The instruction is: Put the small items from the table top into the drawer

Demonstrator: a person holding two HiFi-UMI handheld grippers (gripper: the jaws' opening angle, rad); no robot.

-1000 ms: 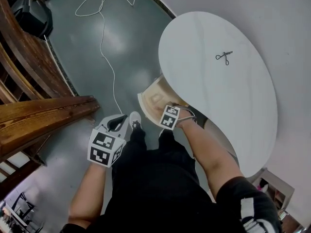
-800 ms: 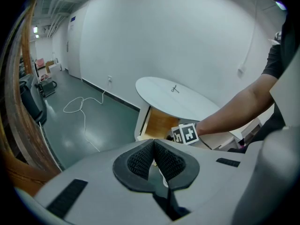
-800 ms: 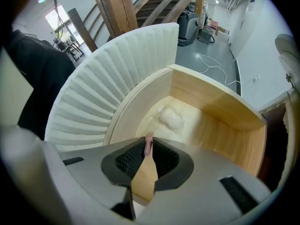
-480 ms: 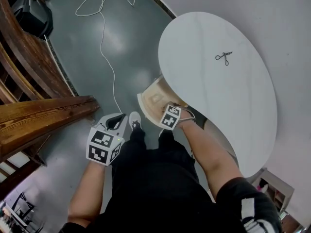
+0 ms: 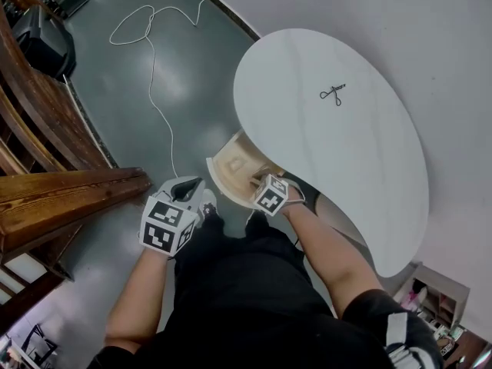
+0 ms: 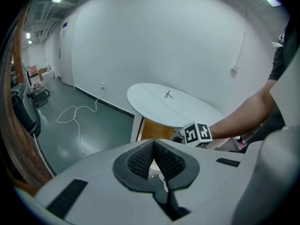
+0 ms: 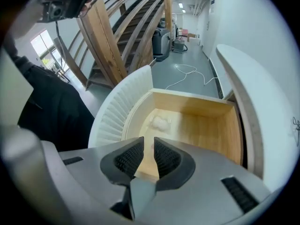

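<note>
Black scissors (image 5: 332, 93) lie on the white oval table (image 5: 361, 175); the left gripper view also shows the scissors (image 6: 168, 94). The wooden drawer (image 5: 227, 166) stands pulled out from under the table's near edge. In the right gripper view a white crumpled item (image 7: 159, 122) lies on the floor of the drawer (image 7: 201, 125). My right gripper (image 5: 265, 187) hangs over the drawer. Its jaws (image 7: 149, 144) have just been opening and stand a narrow gap apart with nothing between them. My left gripper (image 5: 187, 187) is to the left of the drawer over the floor, shut (image 6: 153, 144) and empty.
A white cable (image 5: 146, 44) snakes across the grey floor. A wooden staircase (image 5: 61, 191) runs along the left, with a dark machine (image 5: 42, 37) beside it. The person's shoe (image 5: 207, 204) is below the drawer. A small shelf (image 5: 438, 298) stands at the lower right.
The right gripper has lifted a little above the drawer and rolled. The left gripper has drifted slightly upward. The head view has shifted, so the table sits further left.
</note>
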